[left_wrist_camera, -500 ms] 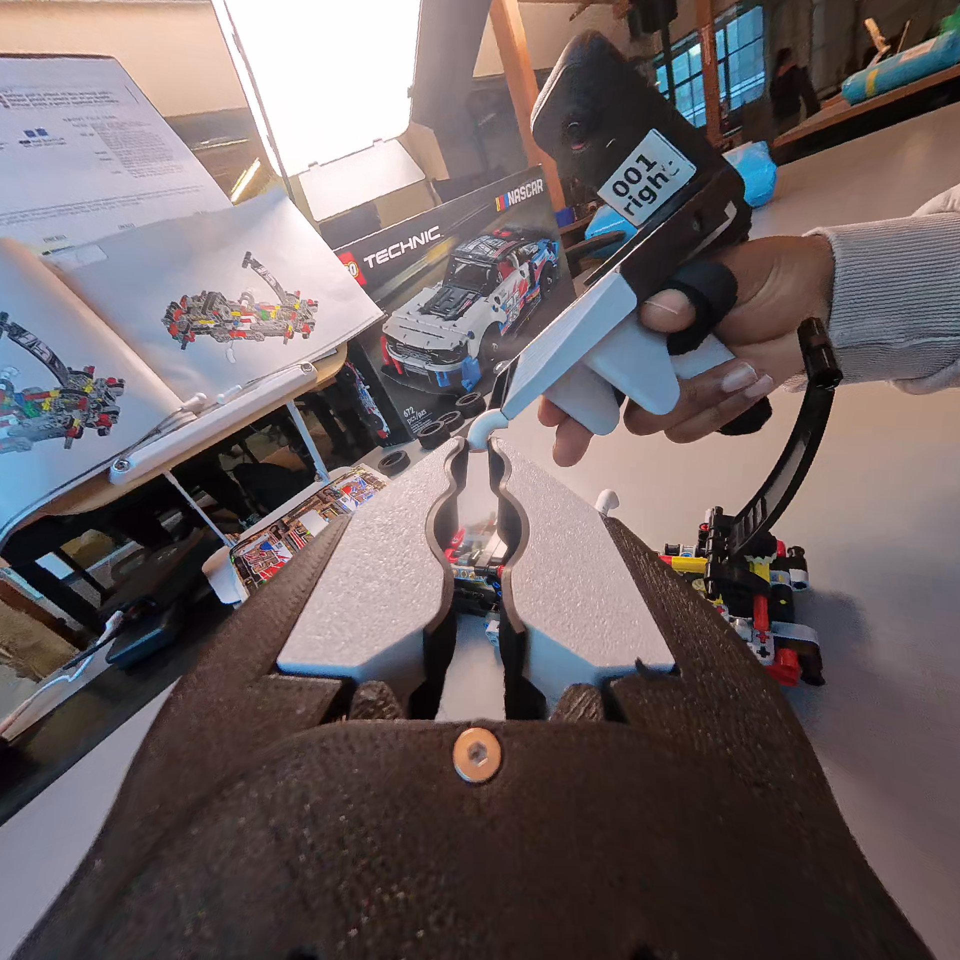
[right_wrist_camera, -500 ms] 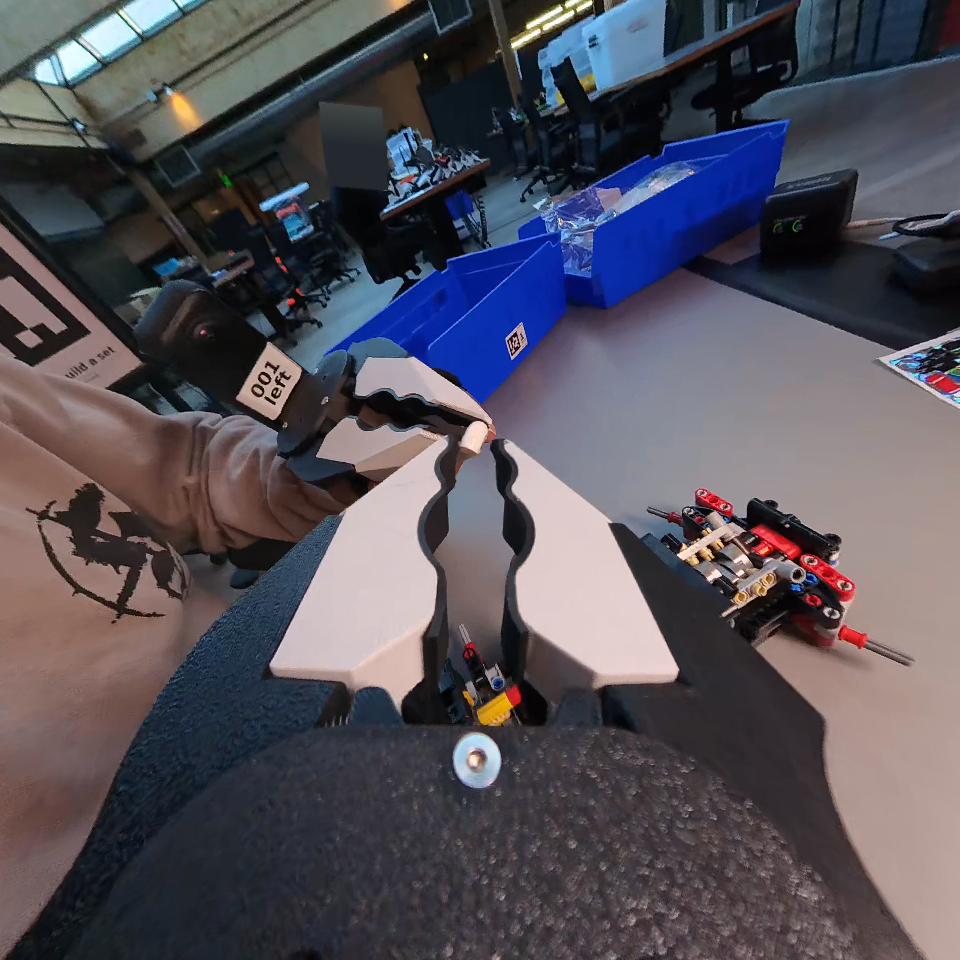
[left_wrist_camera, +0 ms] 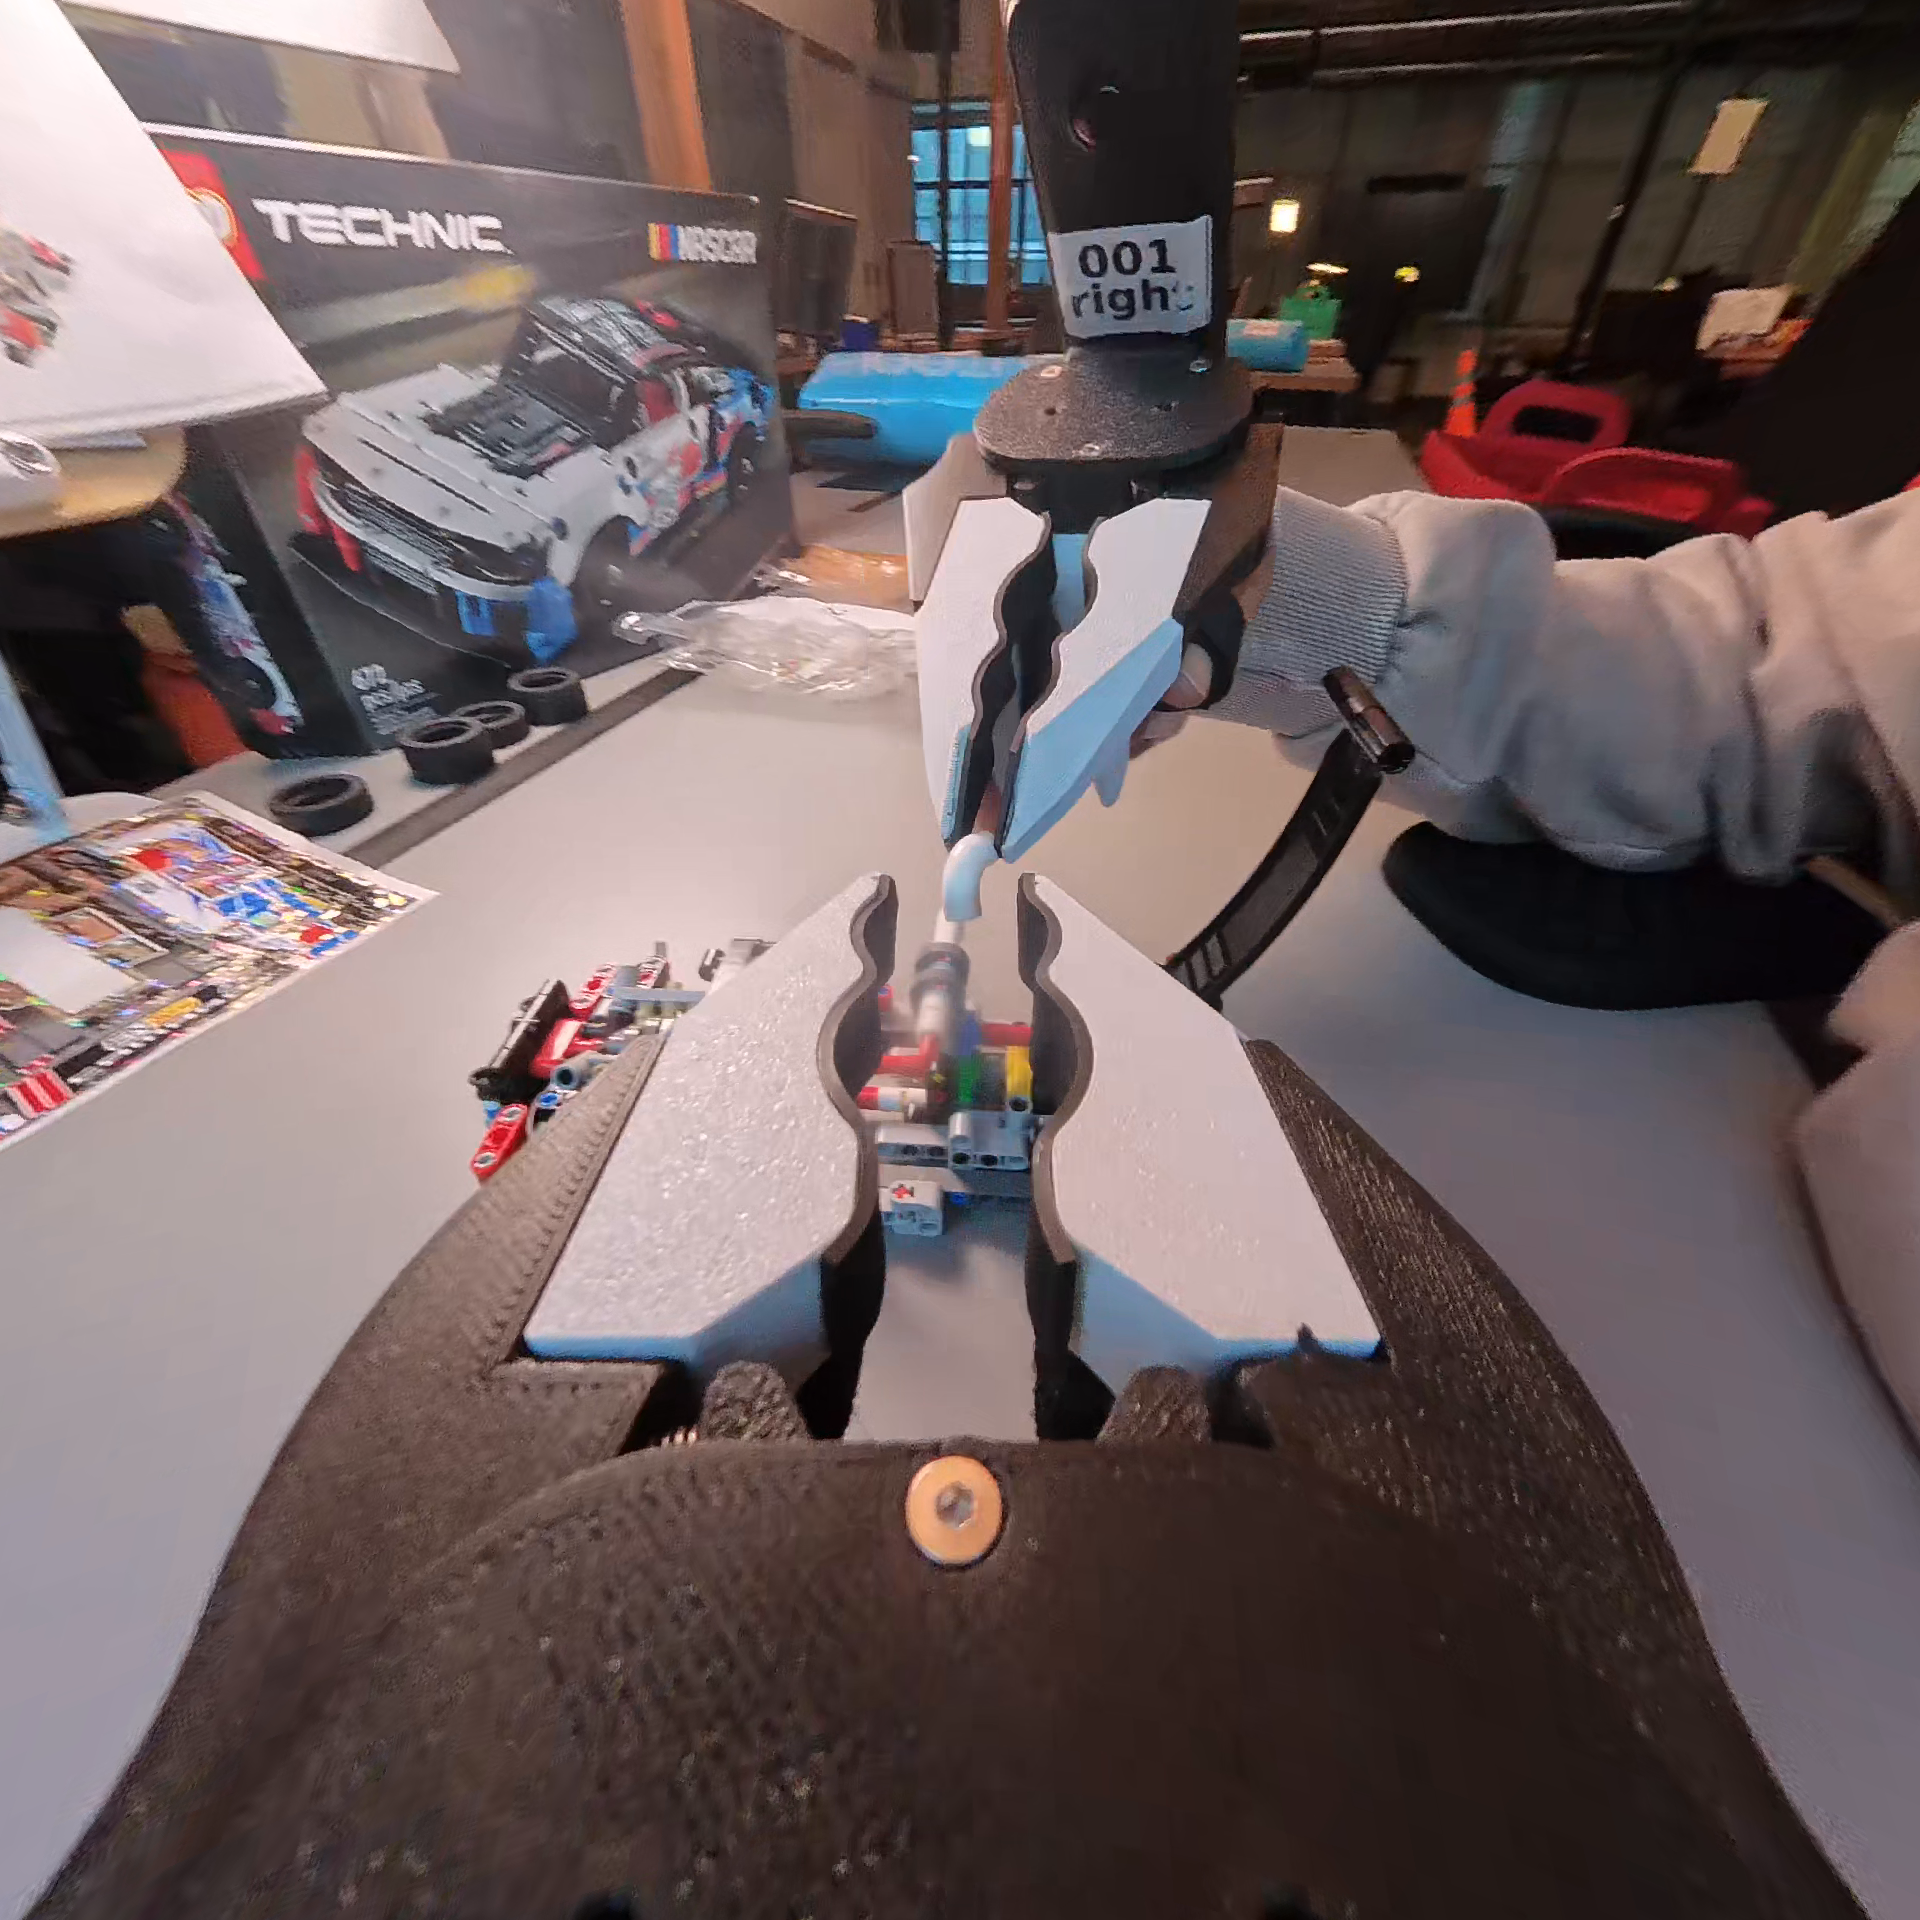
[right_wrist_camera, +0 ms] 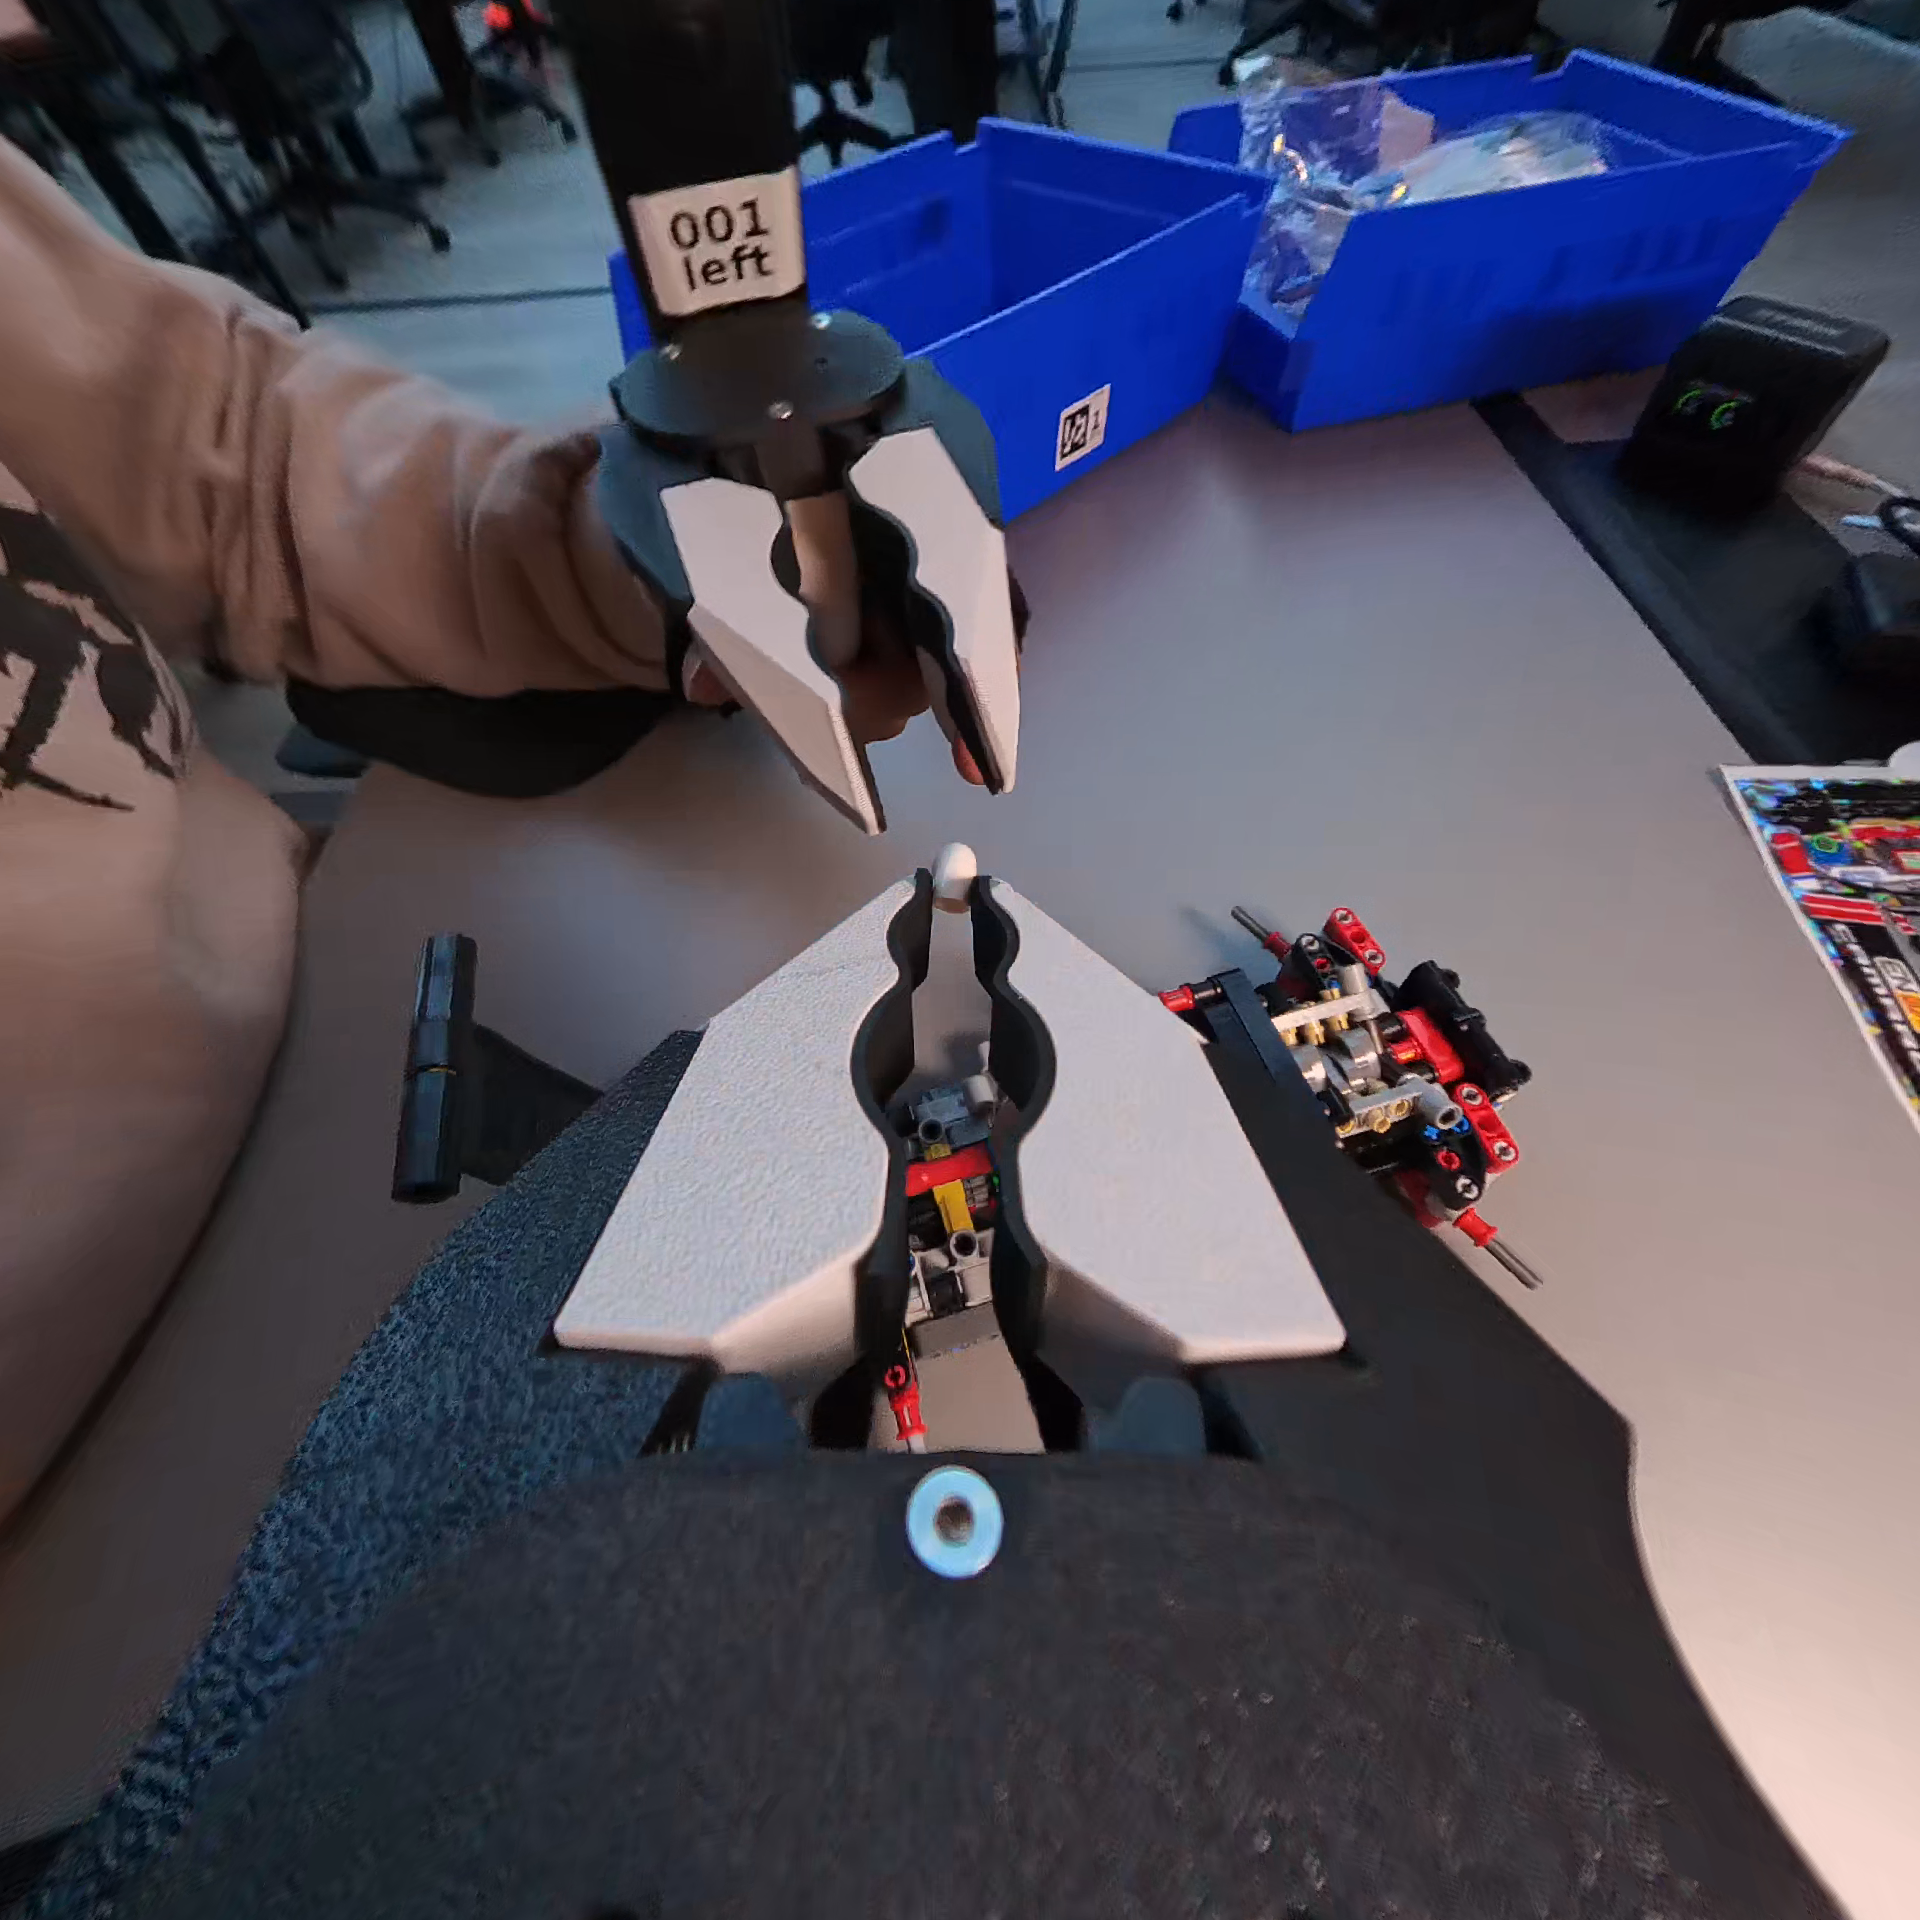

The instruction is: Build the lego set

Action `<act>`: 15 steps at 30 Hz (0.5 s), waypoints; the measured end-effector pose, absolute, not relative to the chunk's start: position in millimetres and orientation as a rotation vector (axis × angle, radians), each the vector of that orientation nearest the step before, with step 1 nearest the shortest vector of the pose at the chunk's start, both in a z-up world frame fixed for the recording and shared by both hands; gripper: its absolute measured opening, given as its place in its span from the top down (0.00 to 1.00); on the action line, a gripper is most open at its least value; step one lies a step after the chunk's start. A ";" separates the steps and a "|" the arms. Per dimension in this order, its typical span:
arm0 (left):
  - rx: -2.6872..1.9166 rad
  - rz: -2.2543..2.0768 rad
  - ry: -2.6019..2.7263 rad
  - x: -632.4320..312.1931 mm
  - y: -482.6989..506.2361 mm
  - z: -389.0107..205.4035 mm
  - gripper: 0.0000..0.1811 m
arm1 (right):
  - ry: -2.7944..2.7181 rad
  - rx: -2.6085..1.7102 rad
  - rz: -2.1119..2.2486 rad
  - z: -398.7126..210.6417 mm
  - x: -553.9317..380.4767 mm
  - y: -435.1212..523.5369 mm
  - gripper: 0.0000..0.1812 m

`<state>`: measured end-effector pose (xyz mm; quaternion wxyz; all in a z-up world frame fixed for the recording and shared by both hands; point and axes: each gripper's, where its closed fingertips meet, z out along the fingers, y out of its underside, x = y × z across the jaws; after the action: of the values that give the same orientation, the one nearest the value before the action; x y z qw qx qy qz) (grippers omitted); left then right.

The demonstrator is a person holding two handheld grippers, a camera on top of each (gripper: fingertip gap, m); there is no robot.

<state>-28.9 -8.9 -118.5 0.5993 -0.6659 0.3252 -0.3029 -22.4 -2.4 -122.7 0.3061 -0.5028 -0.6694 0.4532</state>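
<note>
While the grey table point(left_wrist_camera: 1455, 1195) carries the lego chassis point(left_wrist_camera: 935, 1081) at its middle, your left gripper point(left_wrist_camera: 956, 904) hangs above it, jaws parted and empty. Your right gripper point(right_wrist_camera: 951, 883) pinches a small white piece point(right_wrist_camera: 953, 873). Seating comes next, likely needing careful alignment over the chassis.

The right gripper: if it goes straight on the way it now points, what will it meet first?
Probably the open left gripper, just beyond the small white piece that the right gripper pinches at its fingertips. The gap looks short, but depth is unclear, and the tips may pass below it toward the table.
</note>
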 end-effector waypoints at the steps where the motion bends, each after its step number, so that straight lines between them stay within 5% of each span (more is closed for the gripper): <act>1: -1.555 -0.743 0.776 -27.6 -11.6 -120.8 0.89 | -1.811 -1.309 1.194 -124.7 -22.3 -5.8 0.97; 15: -1.611 -0.829 0.883 -19.0 -21.6 -138.3 0.97 | -2.093 -1.160 1.143 -142.0 -25.5 -23.0 0.97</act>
<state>-19.0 -21.6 -138.3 0.5338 -0.6757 0.3706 -0.3480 -25.5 -23.0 -142.0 0.2423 -0.4244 -0.7657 0.4181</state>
